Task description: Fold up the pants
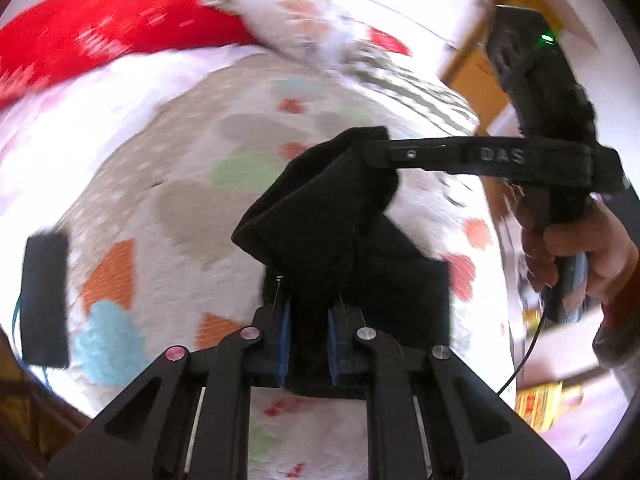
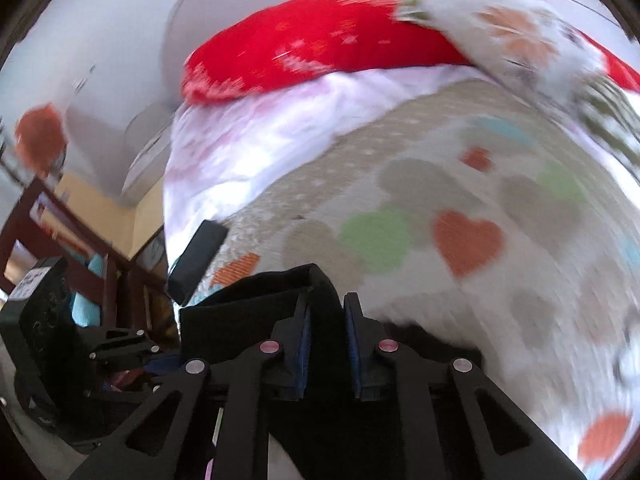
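Note:
The black pants [image 1: 320, 216] hang bunched above a bed with a heart-patterned blanket [image 1: 180, 208]. My left gripper [image 1: 308, 312] is shut on a fold of the black fabric between its blue pads. My right gripper [image 2: 326, 320] is shut on another edge of the pants [image 2: 248, 312]. In the left wrist view the right gripper [image 1: 372, 152] comes in from the right, held by a hand [image 1: 580, 248], its tip buried in the cloth. In the right wrist view the left gripper's body [image 2: 60, 360] sits at the lower left. Both views are motion-blurred.
A red pillow [image 1: 112, 36] and a patterned pillow [image 1: 312, 32] lie at the head of the bed. A black box [image 1: 44, 296] rests on the blanket's left edge, also in the right wrist view [image 2: 198, 260]. Dark wooden furniture [image 2: 48, 232] stands beyond the bed.

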Action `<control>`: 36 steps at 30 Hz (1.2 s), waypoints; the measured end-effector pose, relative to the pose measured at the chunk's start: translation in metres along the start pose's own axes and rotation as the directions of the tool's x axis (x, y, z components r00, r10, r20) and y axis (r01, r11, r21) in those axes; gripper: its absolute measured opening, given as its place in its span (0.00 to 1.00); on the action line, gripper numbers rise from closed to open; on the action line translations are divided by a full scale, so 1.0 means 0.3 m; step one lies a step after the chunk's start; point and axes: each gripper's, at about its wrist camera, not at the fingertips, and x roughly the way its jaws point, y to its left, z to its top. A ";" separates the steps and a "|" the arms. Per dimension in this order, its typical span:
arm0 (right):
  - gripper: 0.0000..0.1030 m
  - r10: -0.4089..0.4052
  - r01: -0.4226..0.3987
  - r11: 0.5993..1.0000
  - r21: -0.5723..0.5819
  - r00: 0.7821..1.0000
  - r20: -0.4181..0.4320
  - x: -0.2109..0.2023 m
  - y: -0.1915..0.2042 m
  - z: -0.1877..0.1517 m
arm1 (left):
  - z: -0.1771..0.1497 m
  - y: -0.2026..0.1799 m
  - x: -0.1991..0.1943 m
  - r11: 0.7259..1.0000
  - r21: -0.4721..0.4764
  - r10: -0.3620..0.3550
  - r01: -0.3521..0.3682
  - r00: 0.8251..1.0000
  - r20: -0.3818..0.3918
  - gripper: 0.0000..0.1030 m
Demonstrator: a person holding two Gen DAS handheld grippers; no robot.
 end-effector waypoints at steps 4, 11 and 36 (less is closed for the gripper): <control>0.13 -0.063 0.062 0.993 0.095 0.998 0.002 -0.081 -0.116 -0.131 | -0.039 -0.176 0.058 0.987 0.142 -0.074 0.081 0.996 -0.049 0.12; 0.12 -0.152 0.162 0.935 0.316 0.987 -0.056 -0.084 -0.339 -0.398 | -0.152 -0.393 0.253 0.939 0.316 -0.090 0.138 0.983 -0.161 0.11; 0.64 0.029 -0.072 0.745 0.664 0.997 0.076 -0.016 -0.329 -0.559 | -0.082 -0.240 0.226 0.955 0.296 0.029 0.019 0.987 -0.157 0.57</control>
